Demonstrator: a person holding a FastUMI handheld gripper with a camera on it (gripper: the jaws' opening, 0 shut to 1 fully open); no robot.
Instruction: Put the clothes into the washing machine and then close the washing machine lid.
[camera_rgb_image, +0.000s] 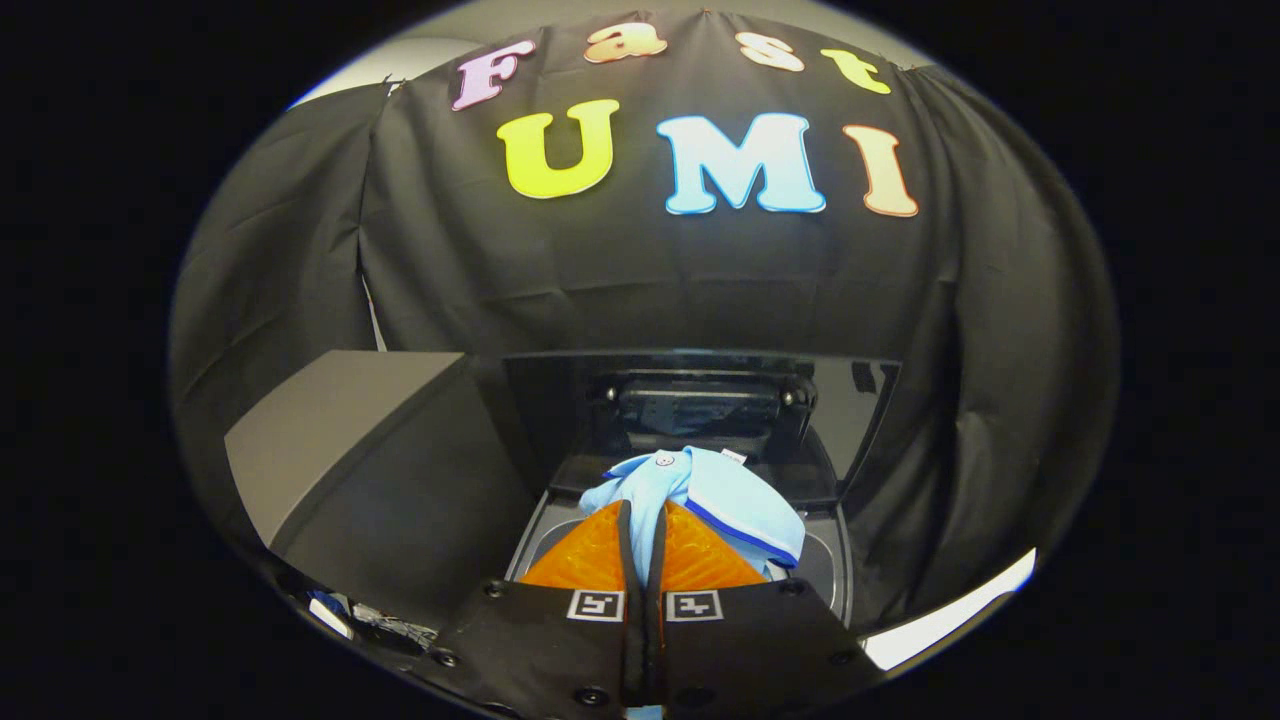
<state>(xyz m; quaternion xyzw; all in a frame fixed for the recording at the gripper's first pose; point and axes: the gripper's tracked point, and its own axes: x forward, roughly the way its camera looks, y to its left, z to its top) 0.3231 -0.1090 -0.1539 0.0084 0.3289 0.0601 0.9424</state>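
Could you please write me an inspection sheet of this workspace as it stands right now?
Surface: top of the washing machine, with its tub opening just ahead of the fingers.
Job's things: light blue garment pinched between the fingers and bunched over the opening; lid stands raised behind it.
Clutter: grey box-like unit beside the machine.
Grippers: hand-held gripper shut on the garment, fingers nearly together.
Cables: some thin wires low beside the gripper body; too small to tell more.
Surroundings: black cloth wall behind and around the machine.
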